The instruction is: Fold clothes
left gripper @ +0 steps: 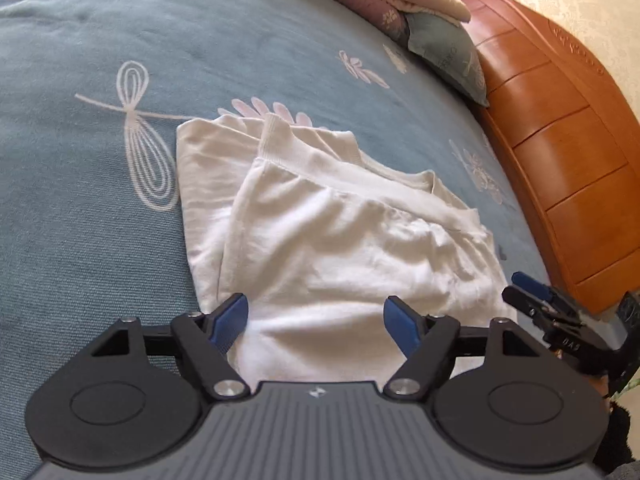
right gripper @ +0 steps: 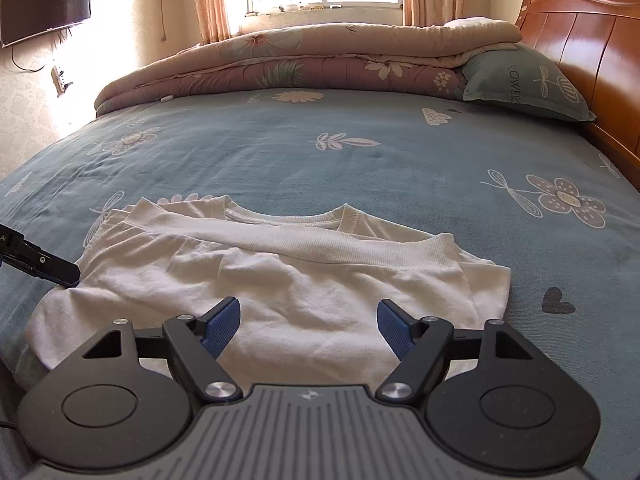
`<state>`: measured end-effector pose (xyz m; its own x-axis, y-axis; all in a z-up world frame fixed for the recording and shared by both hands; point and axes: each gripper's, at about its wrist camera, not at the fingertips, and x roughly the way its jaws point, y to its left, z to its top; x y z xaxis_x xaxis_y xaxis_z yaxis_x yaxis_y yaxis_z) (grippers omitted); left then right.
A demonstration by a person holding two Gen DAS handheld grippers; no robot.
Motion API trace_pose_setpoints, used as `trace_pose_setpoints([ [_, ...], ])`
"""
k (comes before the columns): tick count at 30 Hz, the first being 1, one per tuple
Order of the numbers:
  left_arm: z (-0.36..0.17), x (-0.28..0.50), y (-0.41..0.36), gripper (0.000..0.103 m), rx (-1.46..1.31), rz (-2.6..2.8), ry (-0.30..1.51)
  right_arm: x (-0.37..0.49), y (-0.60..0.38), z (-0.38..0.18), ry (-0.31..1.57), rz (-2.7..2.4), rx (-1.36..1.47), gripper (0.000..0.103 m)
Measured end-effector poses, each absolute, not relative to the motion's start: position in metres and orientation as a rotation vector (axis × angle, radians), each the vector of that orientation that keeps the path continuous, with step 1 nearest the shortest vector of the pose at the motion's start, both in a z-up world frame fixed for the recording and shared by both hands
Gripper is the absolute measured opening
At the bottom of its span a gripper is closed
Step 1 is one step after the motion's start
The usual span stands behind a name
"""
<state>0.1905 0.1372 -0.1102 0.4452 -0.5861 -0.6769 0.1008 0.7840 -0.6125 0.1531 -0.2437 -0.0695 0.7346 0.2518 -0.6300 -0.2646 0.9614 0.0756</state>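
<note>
A white T-shirt (left gripper: 332,232) lies partly folded on the blue flowered bedsheet (left gripper: 80,200), its bottom hem doubled up toward the collar. It also shows in the right wrist view (right gripper: 280,280). My left gripper (left gripper: 316,320) is open and empty, hovering over the shirt's near fold. My right gripper (right gripper: 308,324) is open and empty over the near edge of the shirt. The right gripper's fingers (left gripper: 532,292) show at the shirt's right side in the left wrist view. The left gripper's tip (right gripper: 52,266) shows at the shirt's left edge in the right wrist view.
A wooden headboard (right gripper: 592,40) stands at the right. A grey-green pillow (right gripper: 520,80) and a folded quilt (right gripper: 300,56) lie along the far side of the bed. The bedsheet (right gripper: 360,152) stretches beyond the shirt. A TV (right gripper: 44,4) hangs on the wall.
</note>
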Motion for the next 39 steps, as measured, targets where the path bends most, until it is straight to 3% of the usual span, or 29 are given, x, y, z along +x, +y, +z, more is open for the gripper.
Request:
trace_pose_setpoints([
  [7,-0.076,0.194,0.142,0.080,-0.521,-0.450,0.943,0.163,-0.262,-0.082,0.710,0.246,0.022,0.080],
  [16,-0.108,0.215,0.106,0.082,-0.452,-0.410,0.957,0.179,-0.277,-0.094,0.749,0.215,0.035,0.085],
  [19,-0.096,0.212,0.104,0.082,-0.414,-0.368,0.943,0.183,-0.290,-0.110,0.815,0.168,0.066,0.088],
  [25,-0.076,0.225,0.070,0.084,-0.287,-0.442,0.855,0.193,-0.294,-0.090,0.714,0.222,0.128,0.095],
  [32,-0.113,0.247,0.052,0.084,-0.255,-0.391,0.844,0.231,-0.295,-0.118,0.750,0.171,0.114,0.097],
  [39,-0.084,0.244,0.055,0.084,-0.276,-0.390,0.774,0.235,-0.291,-0.113,0.740,0.164,0.132,0.097],
])
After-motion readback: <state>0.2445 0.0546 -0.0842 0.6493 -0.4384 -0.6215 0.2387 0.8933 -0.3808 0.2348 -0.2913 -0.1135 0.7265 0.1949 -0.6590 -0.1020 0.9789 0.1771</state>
